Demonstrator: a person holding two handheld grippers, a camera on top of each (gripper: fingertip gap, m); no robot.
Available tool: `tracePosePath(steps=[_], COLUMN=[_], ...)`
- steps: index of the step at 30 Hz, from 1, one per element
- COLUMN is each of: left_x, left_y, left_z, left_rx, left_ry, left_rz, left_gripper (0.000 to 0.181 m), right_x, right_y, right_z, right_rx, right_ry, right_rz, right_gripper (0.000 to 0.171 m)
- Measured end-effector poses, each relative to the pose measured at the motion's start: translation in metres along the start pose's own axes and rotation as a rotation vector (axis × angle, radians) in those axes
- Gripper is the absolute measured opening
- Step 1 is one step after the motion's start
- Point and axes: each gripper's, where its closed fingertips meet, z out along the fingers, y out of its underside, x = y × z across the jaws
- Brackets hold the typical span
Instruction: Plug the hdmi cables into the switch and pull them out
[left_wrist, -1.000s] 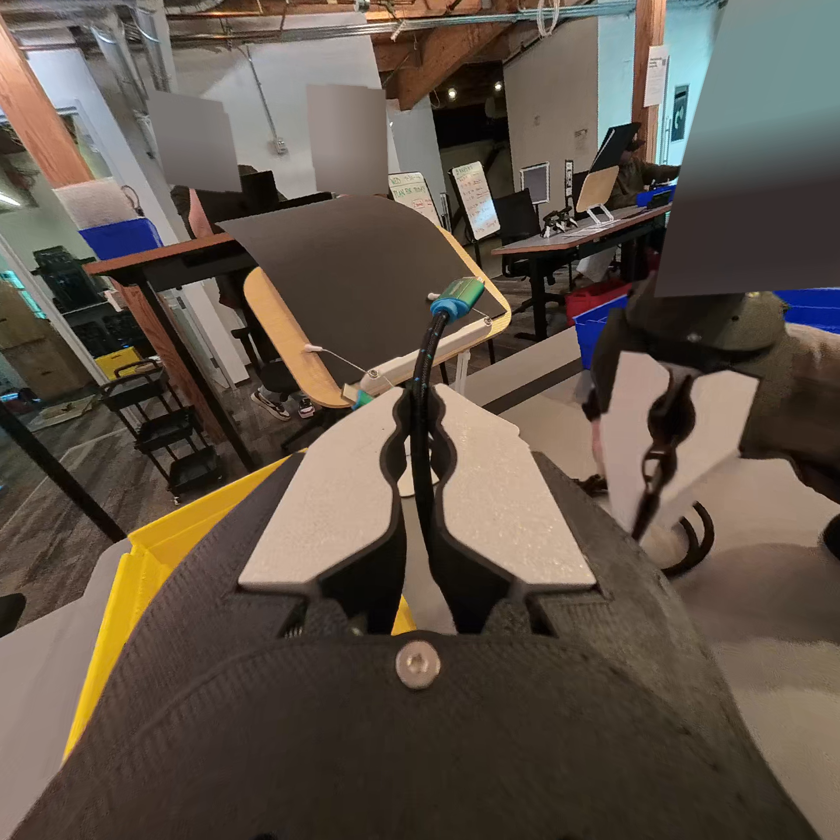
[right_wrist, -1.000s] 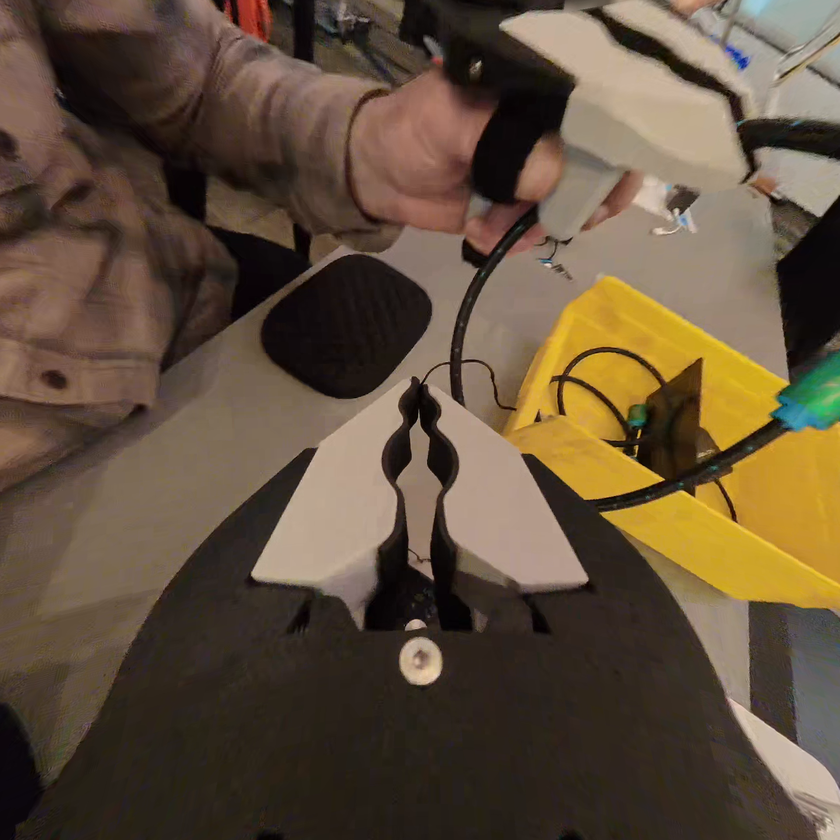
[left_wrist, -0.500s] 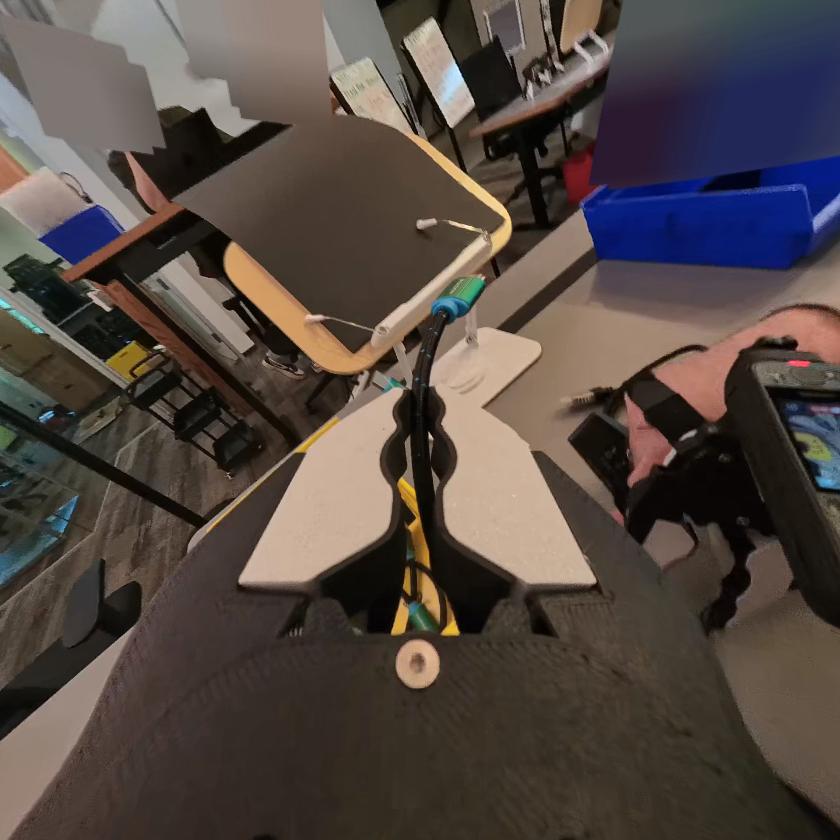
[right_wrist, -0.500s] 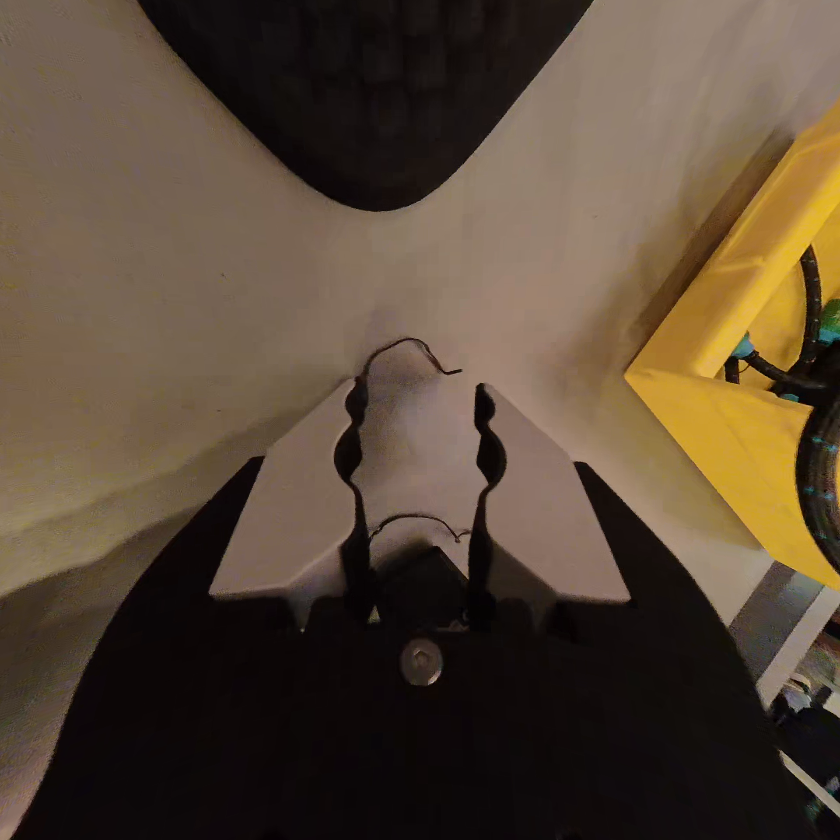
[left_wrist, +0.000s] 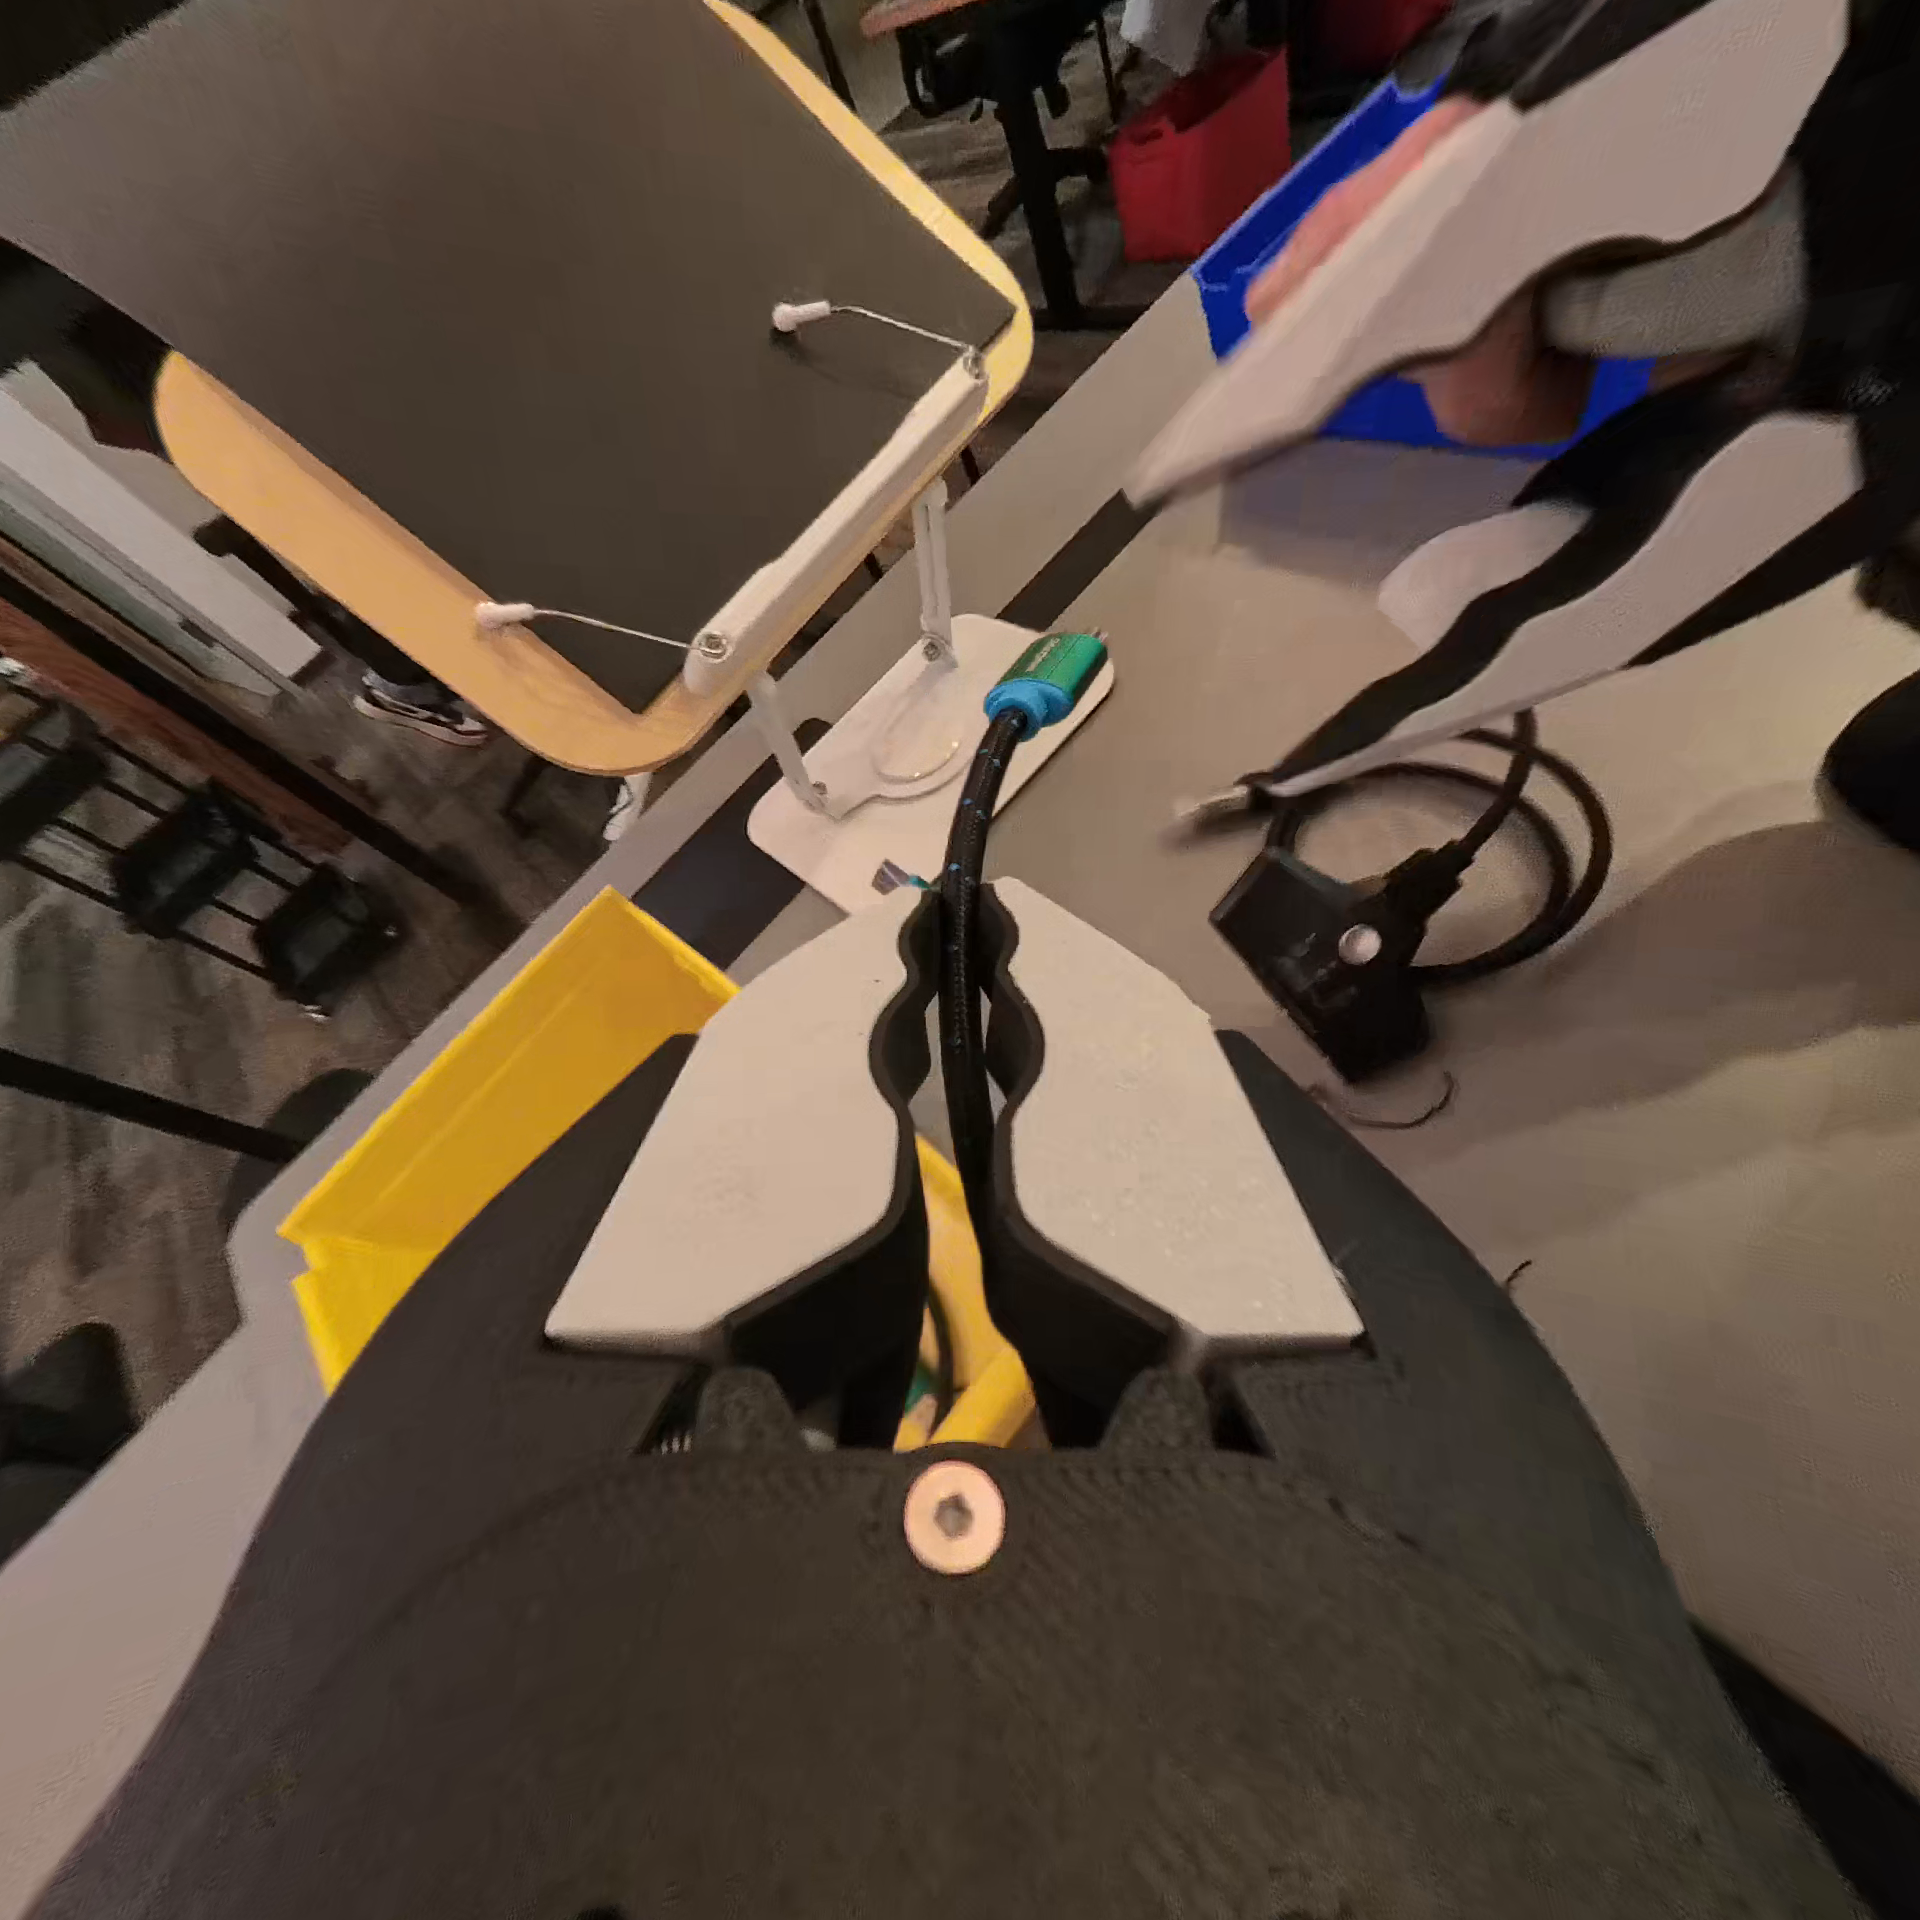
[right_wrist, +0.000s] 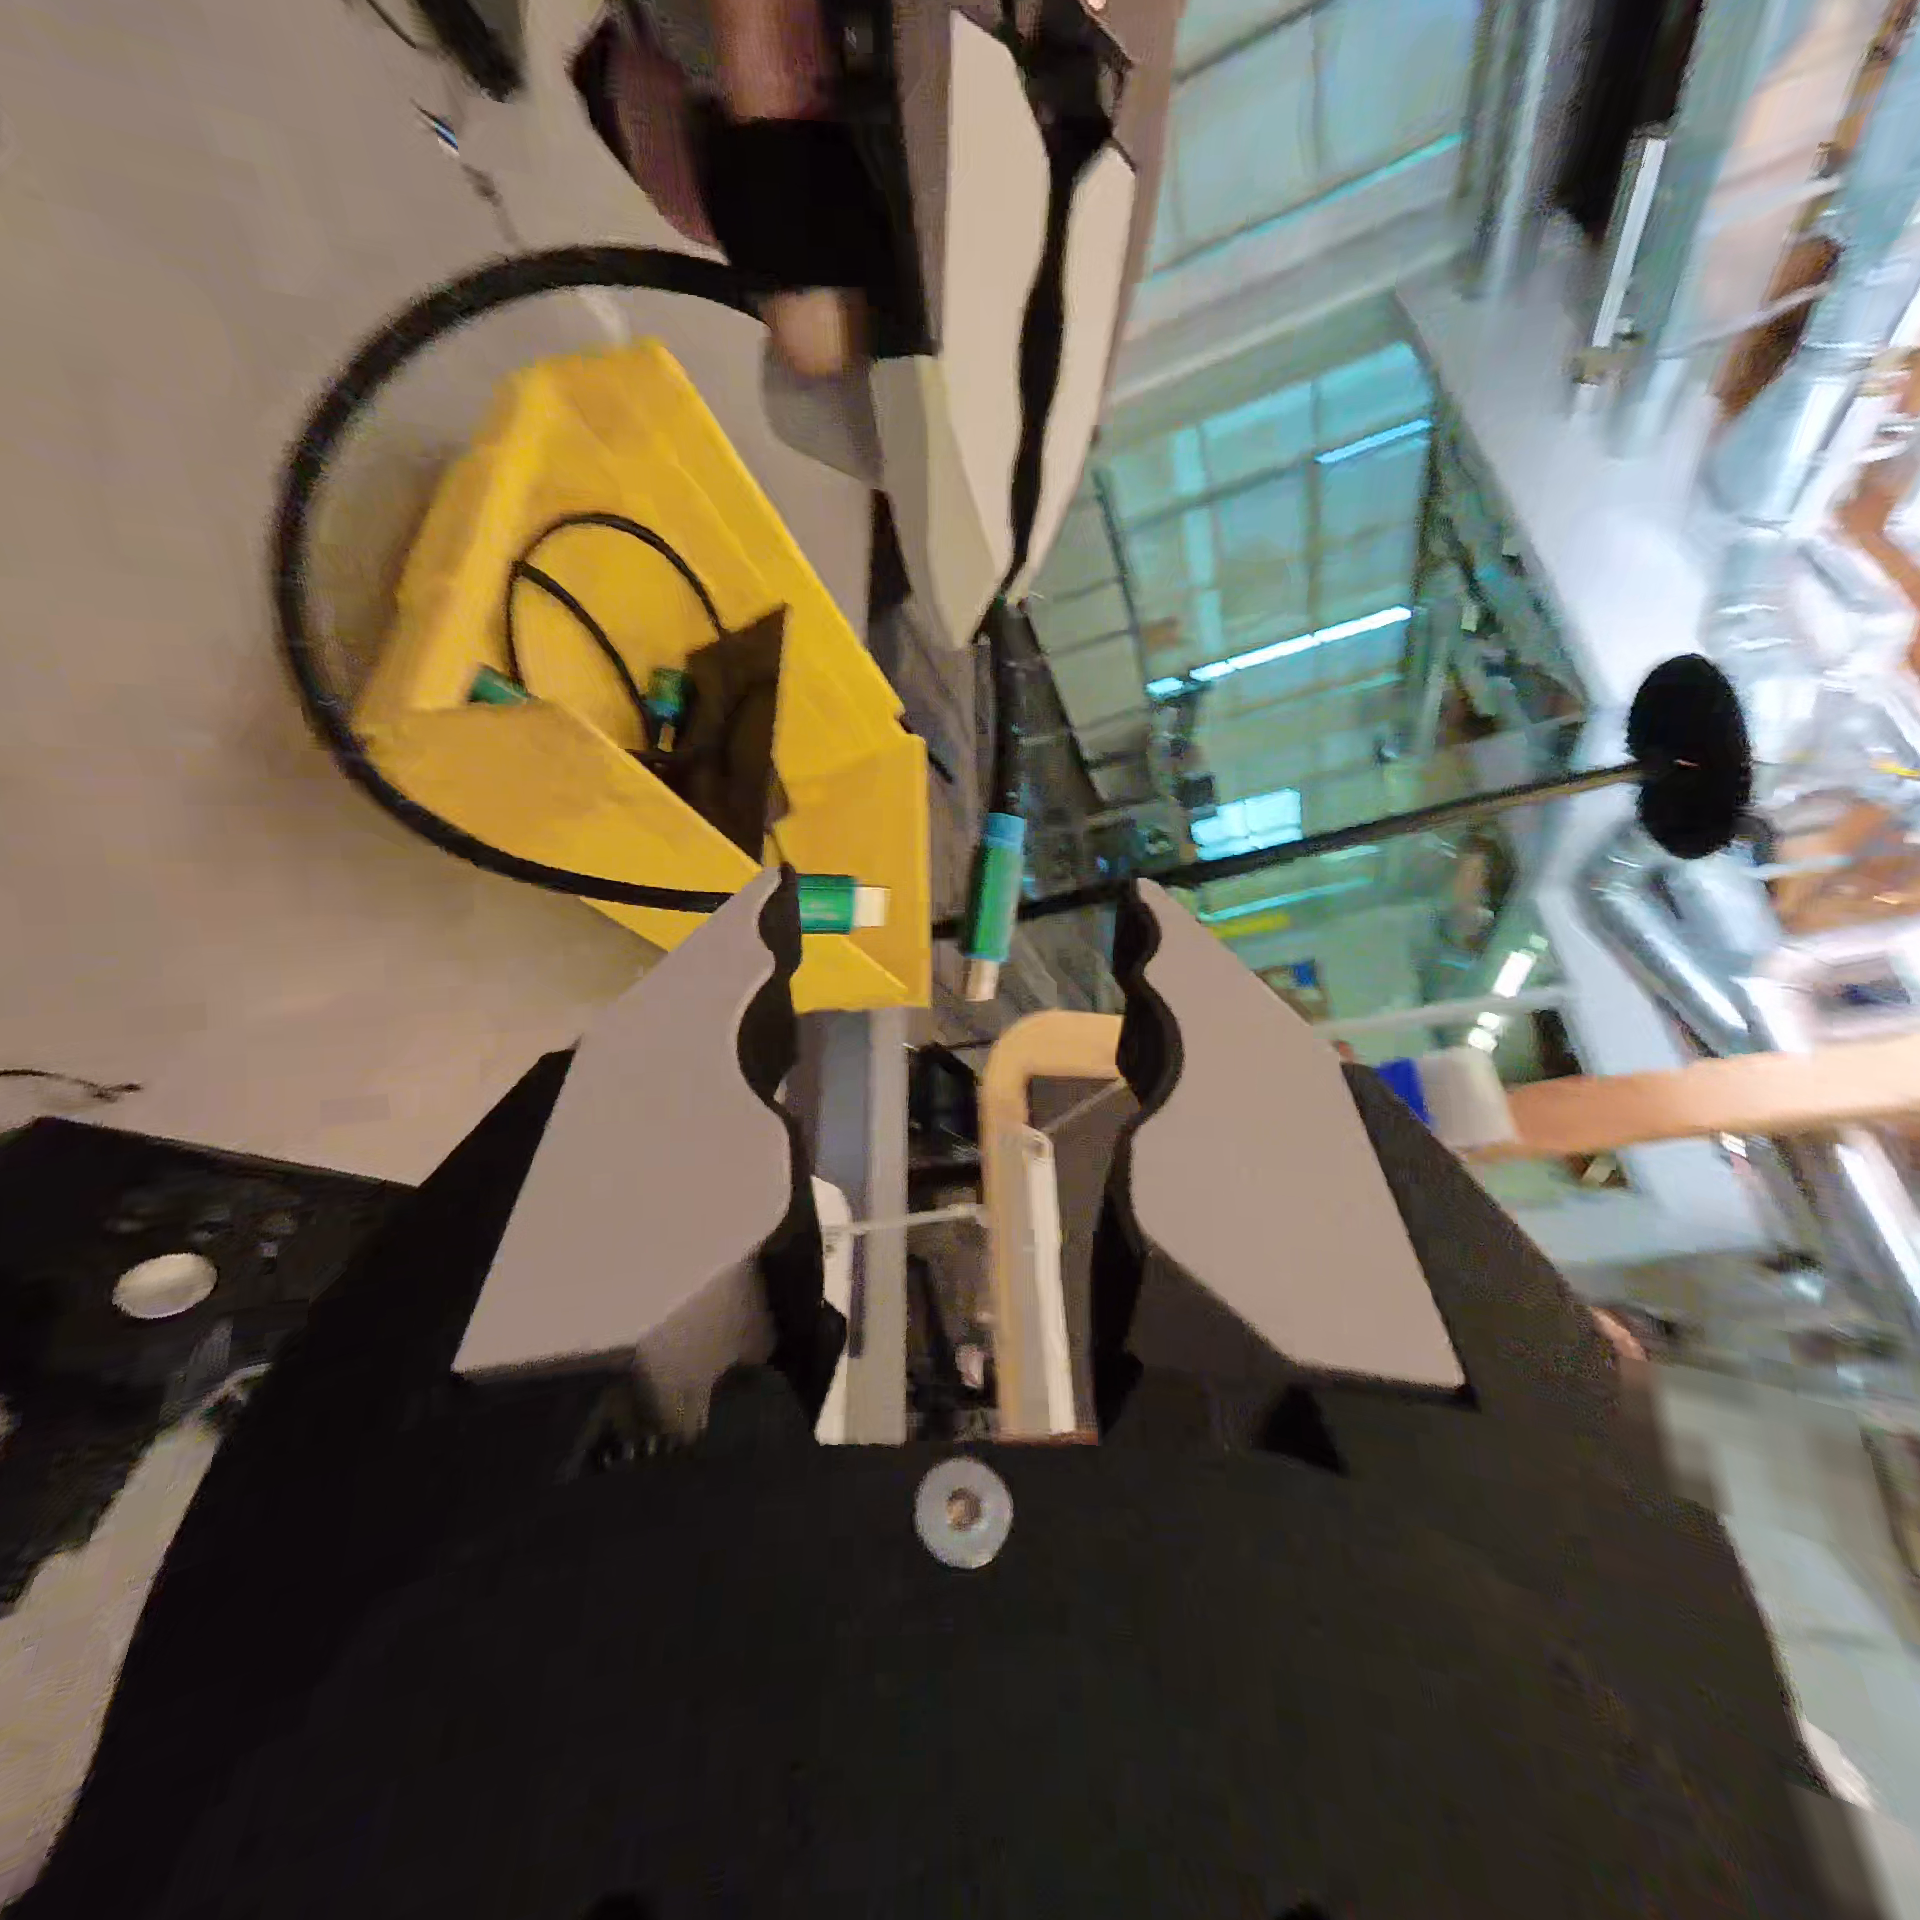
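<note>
My left gripper (left_wrist: 956, 896) is shut on a black braided HDMI cable (left_wrist: 961, 1039). Its green and blue plug (left_wrist: 1047, 673) sticks out ahead, above the table. The black switch (left_wrist: 1325, 966) with a silver button lies on the grey table to the right, with its own cable coiled (left_wrist: 1538, 831) behind it. My right gripper (left_wrist: 1164, 655) hangs open above the switch. In the right wrist view my right gripper (right_wrist: 951, 891) is open and empty, the switch (right_wrist: 156, 1247) is at lower left, and the left gripper (right_wrist: 992, 608) holds the plug (right_wrist: 987, 894) pointing down.
A yellow bin (left_wrist: 488, 1132) at the table's left edge holds more cables with green plugs (right_wrist: 665, 696). One plug (right_wrist: 836, 904) lies at its rim. A board on a white stand (left_wrist: 914, 748) stands behind. A blue bin (left_wrist: 1278, 260) is at the far right.
My left gripper has tilted down toward the table with the cable still in it. My right gripper has opened wider, swung round and now faces the yellow bin and the left gripper.
</note>
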Motion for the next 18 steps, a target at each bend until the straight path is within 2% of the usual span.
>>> tracePosePath(steps=[2, 4, 5, 6, 7, 12, 14, 15, 18], left_x=[0.006, 0.015, 0.019, 0.024, 0.027, 0.026, 0.017, 0.016, 0.032], left_y=[-0.003, -0.006, -0.007, -0.008, -0.008, -0.017, -0.029, -0.037, -0.069], left_z=[0.006, 0.011, 0.013, 0.015, 0.018, 0.024, 0.022, 0.017, -0.005], left_rx=[0.015, 0.017, 0.024, 0.027, 0.02, 0.06, 0.08, 0.094, 0.197], left_ry=[0.038, 0.076, 0.084, 0.098, 0.102, 0.108, 0.005, -0.028, -0.062], left_rz=[-0.055, -0.087, -0.088, -0.092, -0.096, -0.132, -0.074, -0.049, 0.001], left_gripper=[0.006, 0.006, 0.006, 0.006, 0.006, 0.007, 0.039, 0.047, 0.049], right_x=[0.004, 0.005, 0.009, 0.01, 0.012, 0.016, 0.024, 0.028, 0.05], right_y=[0.011, 0.026, 0.032, 0.035, 0.037, 0.042, 0.053, 0.061, 0.084], right_z=[0.009, 0.018, 0.021, 0.023, 0.023, 0.014, 0.01, 0.006, -0.007], right_rx=[-0.081, -0.167, -0.201, -0.219, -0.22, -0.185, -0.205, -0.221, -0.282], right_ry=[0.06, 0.125, 0.171, 0.198, 0.224, 0.149, 0.149, 0.151, 0.232], right_rz=[-0.048, -0.097, -0.115, -0.131, -0.142, 0.016, 0.111, 0.152, 0.208], right_gripper=[0.058, 0.048, 0.034, 0.013, 0.008, 0.007, 0.007, 0.007, 0.006])
